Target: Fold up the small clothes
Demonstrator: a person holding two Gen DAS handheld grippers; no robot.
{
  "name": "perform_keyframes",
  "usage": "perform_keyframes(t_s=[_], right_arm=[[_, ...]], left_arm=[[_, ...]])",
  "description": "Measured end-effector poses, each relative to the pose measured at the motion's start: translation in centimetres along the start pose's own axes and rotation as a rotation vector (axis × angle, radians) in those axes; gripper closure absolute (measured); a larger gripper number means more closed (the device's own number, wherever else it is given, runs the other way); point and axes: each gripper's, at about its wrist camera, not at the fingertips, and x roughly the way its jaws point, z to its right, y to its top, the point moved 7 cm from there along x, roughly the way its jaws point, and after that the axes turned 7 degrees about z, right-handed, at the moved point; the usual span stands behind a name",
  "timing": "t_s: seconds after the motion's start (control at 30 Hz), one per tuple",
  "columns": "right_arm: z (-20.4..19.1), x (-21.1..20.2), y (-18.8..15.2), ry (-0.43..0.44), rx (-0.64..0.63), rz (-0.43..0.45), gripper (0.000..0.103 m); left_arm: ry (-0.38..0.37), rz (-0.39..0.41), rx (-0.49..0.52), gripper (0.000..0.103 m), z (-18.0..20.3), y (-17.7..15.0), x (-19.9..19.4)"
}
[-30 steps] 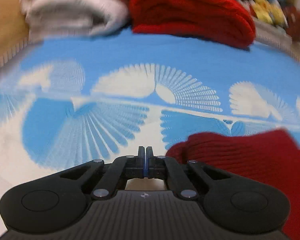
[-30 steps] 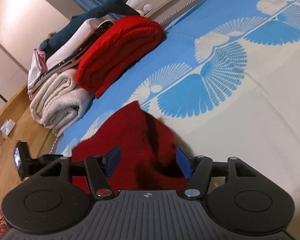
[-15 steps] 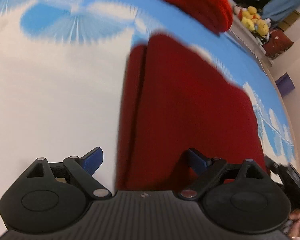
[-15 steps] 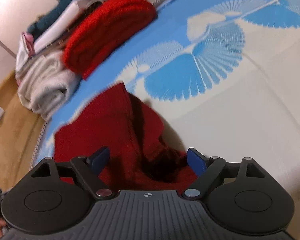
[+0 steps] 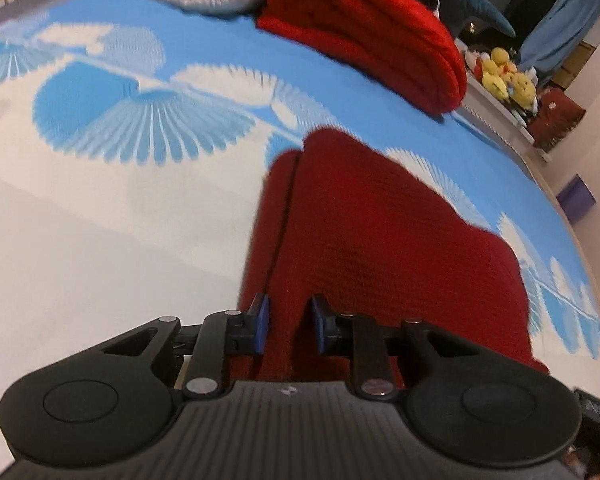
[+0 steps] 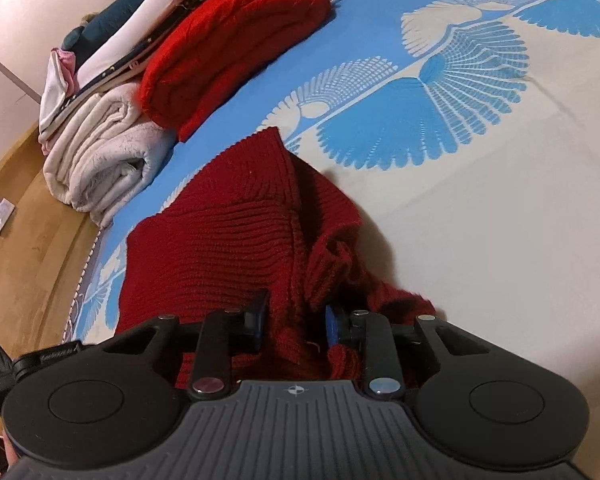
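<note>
fingers: the left gripper (image 5: 287, 328) and the right gripper (image 6: 294, 320) have both just been closing, each now narrowed onto a pinch of the near edge of the dark red knit garment (image 6: 228, 240)

garment place: on the blue-and-cream bedspread (image 6: 500, 220), near side; a folded bright red knit (image 5: 364, 32) and a pale blanket (image 6: 100, 160) lie at the far edge

handling: soft, light, stretchy; likely to sag and bunch

hold: probably the near corners

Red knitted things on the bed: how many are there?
2. A dark red knit lies near the grippers; a brighter red folded knit sits beside the pile of folded laundry. More may hide in that pile.
</note>
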Motion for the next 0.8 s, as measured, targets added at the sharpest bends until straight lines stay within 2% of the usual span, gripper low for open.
perform_keyframes(t_s=[0.13,0.17,0.2,0.23,0.27,0.3,0.33,0.37,0.43,0.53,0.6,0.67,0.8], right_arm=[[-0.2,0.4,-0.2,0.013,0.008,-0.003,0.075],[0.0,0.3,-0.1,0.017,0.020,-0.005,0.071],[0.3,0.0,0.0,0.021,0.040,-0.011,0.071],[0.5,-0.5,0.3,0.008,0.052,-0.013,0.065],[0.6,-1.1,0.5,-0.014,0.041,-0.009,0.057],[0.5,-2.2,0.8,-0.049,0.006,0.014,0.051],[0.0,-3.5,1.2,-0.095,-0.050,0.061,0.038],[-0.9,-4.9,1.5,-0.132,-0.124,0.111,0.032],[-3.4,-7.6,1.4,-0.166,-0.275,0.163,0.029],[-7.3,-11.7,-0.3,-0.159,-0.407,0.210,0.014],[-9.5,-14.0,-2.6,-0.166,-0.492,0.221,0.011],[-10.9,-15.7,-5.3,-0.188,-0.546,0.241,0.003],[-11.0,-17.3,-11.9,-0.262,-0.576,0.261,0.001]], left_arm=[[0.002,0.022,-0.012,0.079,-0.5,1.1,0.5],[0.007,0.027,-0.013,0.078,-0.5,1.3,0.3],[0.025,0.036,-0.002,0.073,-0.3,1.4,-0.2],[0.045,0.044,0.020,0.066,-0.2,1.6,-0.9],[0.060,0.051,0.046,0.044,0.0,1.7,-1.7],[0.072,0.062,0.072,0.018,0.2,1.7,-2.9],[0.089,0.078,0.093,0.007,0.4,1.7,-4.3],[0.113,0.104,0.108,0.000,0.7,1.6,-5.9],[0.121,0.156,0.148,0.000,1.5,1.2,-9.4],[0.120,0.167,0.194,0.000,2.3,-0.6,-13.5],[0.149,0.156,0.213,0.000,2.3,-3.1,-15.9],[0.141,0.116,0.231,0.000,2.1,-6.2,-17.7],[0.126,0.088,0.299,0.000,1.8,-11.1,-19.5]])
